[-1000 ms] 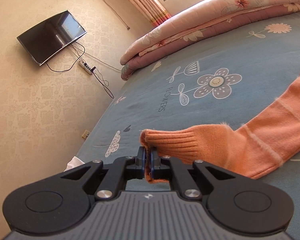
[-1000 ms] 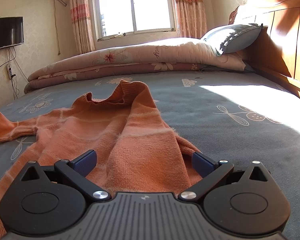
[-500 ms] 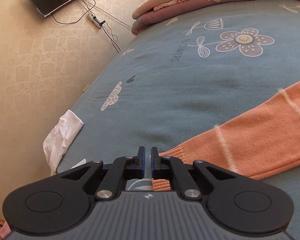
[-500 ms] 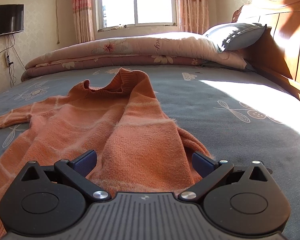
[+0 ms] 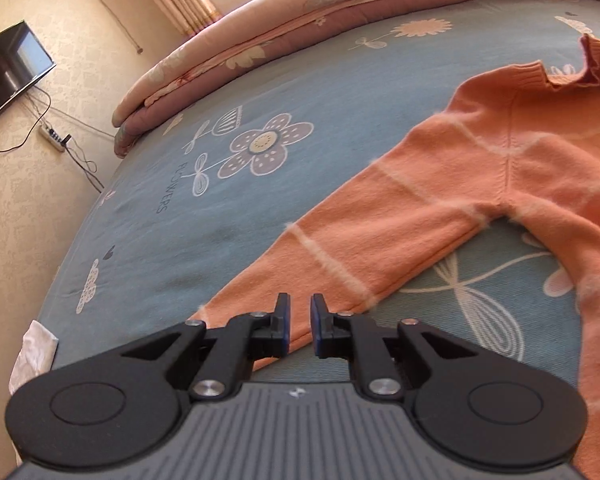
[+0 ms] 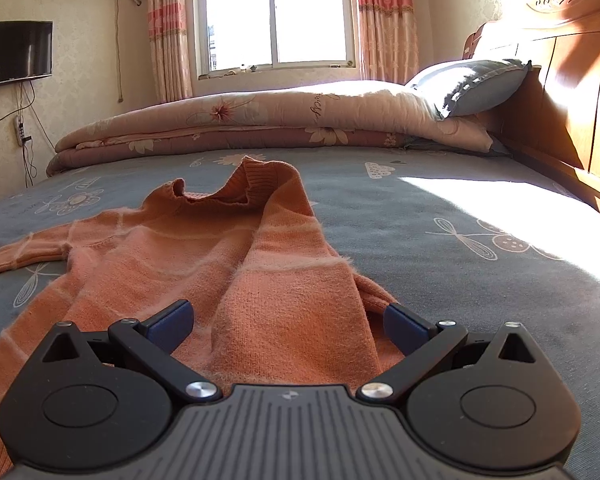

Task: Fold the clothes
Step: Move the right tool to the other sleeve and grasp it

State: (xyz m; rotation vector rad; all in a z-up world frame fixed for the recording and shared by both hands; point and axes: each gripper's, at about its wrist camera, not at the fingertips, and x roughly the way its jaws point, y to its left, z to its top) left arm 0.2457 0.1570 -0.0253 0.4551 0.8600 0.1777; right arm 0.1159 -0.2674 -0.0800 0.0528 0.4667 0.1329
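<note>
My left gripper (image 5: 299,326) sits slightly parted over the orange sweater's (image 5: 480,184) sleeve (image 5: 340,248), gripping nothing; right gripper (image 6: 287,324) gapes wide, straddling its folded body, empty.

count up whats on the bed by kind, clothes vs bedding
Clothes: 1, the orange sweater
Folded quilts: 1, the floral quilt
Pillows: 1, the grey-blue pillow
Total: 3 on the bed sheet
</note>
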